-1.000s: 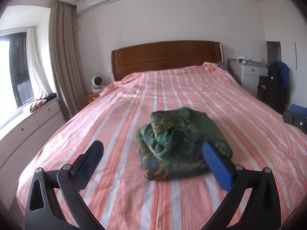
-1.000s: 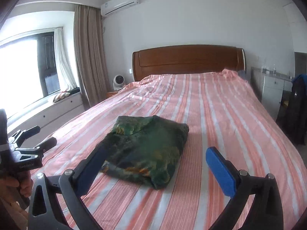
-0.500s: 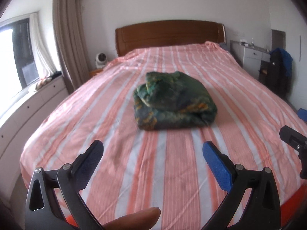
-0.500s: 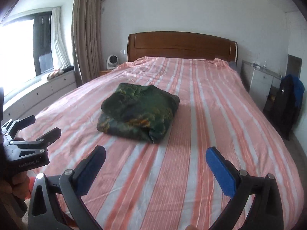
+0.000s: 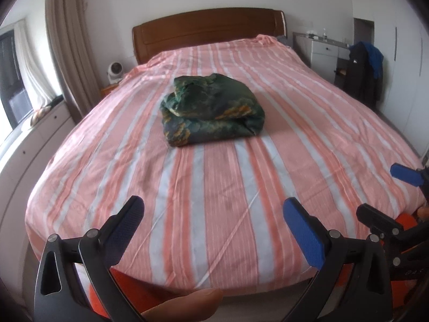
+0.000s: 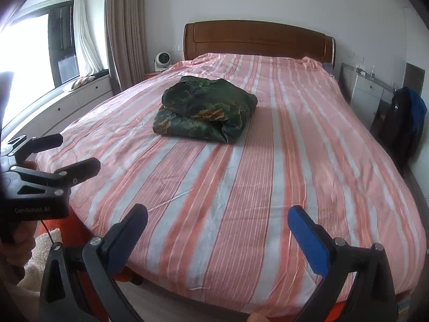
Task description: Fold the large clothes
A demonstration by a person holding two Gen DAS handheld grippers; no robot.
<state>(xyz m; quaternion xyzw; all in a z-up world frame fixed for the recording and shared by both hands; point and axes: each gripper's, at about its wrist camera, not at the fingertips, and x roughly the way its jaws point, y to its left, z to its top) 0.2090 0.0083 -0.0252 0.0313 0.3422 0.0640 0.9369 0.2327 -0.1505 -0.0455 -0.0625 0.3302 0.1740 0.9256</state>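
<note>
A dark green patterned garment [image 5: 211, 110] lies folded into a compact bundle in the middle of the pink striped bed [image 5: 228, 187]; it also shows in the right wrist view [image 6: 205, 110]. My left gripper [image 5: 214, 225] is open and empty, held off the foot of the bed, well short of the bundle. My right gripper [image 6: 218, 230] is open and empty too, also off the foot edge. Each gripper shows at the other view's side: the right one [image 5: 386, 196], the left one [image 6: 65, 153].
A wooden headboard [image 5: 209, 35] stands at the far end. A window bench with drawers [image 6: 67, 102] and curtains [image 6: 126, 26] run along the left. A white dresser [image 5: 324, 53] and dark hanging clothes [image 5: 364, 72] stand on the right. A small fan [image 6: 162, 60] sits by the headboard.
Both grippers have drawn back from the folded bundle to beyond the foot of the bed. The bundle stays where it lay. Both stay open.
</note>
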